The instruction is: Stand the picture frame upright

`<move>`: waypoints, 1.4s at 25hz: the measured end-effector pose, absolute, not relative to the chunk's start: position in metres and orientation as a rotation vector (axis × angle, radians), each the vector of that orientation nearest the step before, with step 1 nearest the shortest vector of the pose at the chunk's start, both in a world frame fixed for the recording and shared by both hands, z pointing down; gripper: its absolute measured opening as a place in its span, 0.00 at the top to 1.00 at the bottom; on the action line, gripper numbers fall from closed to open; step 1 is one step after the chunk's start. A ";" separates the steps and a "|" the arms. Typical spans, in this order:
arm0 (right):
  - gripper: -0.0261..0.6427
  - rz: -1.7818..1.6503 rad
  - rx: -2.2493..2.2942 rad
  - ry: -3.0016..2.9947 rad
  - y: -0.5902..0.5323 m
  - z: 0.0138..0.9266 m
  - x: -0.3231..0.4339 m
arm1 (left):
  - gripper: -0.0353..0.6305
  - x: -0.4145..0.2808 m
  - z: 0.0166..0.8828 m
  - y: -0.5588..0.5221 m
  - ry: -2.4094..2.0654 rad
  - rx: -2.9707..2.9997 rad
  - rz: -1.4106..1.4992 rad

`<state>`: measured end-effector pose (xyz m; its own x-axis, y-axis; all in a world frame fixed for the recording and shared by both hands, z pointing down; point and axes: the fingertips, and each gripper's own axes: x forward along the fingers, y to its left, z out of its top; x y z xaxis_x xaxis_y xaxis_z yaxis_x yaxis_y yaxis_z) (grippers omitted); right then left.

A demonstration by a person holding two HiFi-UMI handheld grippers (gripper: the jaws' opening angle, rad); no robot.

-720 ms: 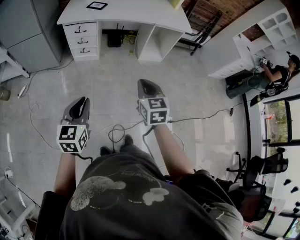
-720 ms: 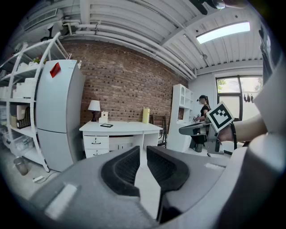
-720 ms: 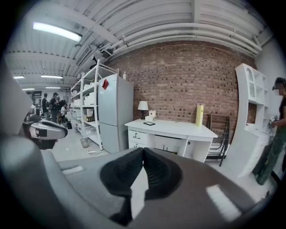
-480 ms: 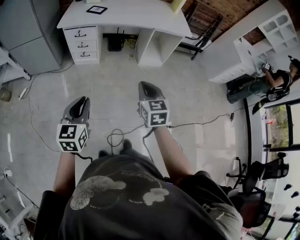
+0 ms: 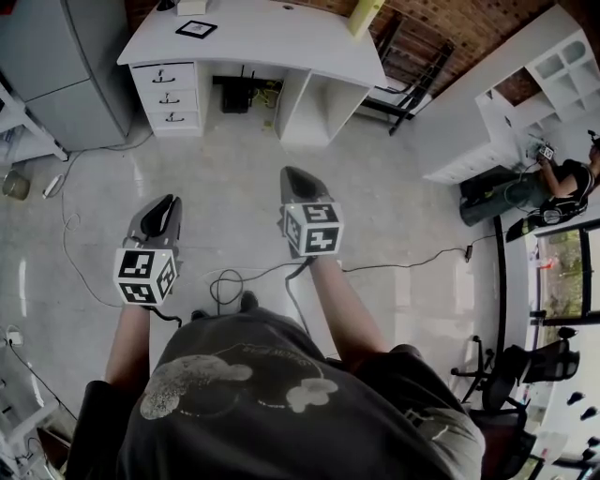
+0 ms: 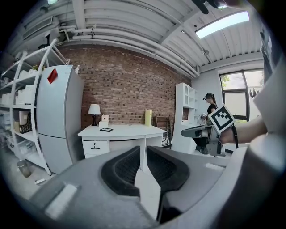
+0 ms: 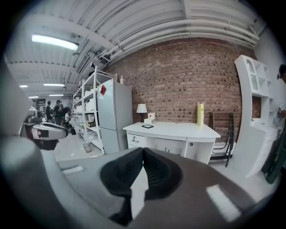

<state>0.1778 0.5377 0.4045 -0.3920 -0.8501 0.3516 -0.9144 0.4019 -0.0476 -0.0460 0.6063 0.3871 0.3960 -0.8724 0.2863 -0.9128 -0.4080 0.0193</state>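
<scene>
The small black-edged picture frame is seen lying flat on top of the white desk with 3 drawers, in the upper left of the head view and well apart from both grippers. The left gripper is held at lower left, its jaws parted by only a narrow slit with nothing between them. The right gripper is carried near centre, its pads pressed together and empty.

The approach is judged to be the step in hand, as nothing is yet within reach. The desk should be closed on squarely, and both pairs of jaws should be widened before the frame is reached. 1 edge is best pinched and lifted while the opposite edge is steadied against sliding. Whether a back stand is fitted cannot be told from here.
</scene>
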 end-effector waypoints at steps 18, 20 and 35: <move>0.50 0.415 1.450 -2.507 0.503 0.425 0.212 | 0.35 -0.026 0.396 0.572 -1.780 2.278 0.247; 0.50 0.430 1.451 -2.489 0.498 0.432 0.214 | 0.35 -0.026 0.403 0.562 -1.759 2.273 0.250; 0.50 0.489 1.517 -2.366 0.320 0.454 0.183 | 0.35 -0.070 0.431 0.352 -1.630 2.345 0.343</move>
<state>0.1830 0.3195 0.4538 -0.4048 -0.8151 0.4145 -0.9126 0.3886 -0.1270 -0.0703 0.3522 0.4306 0.3408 -0.8766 0.3396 -0.9392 -0.3337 0.0812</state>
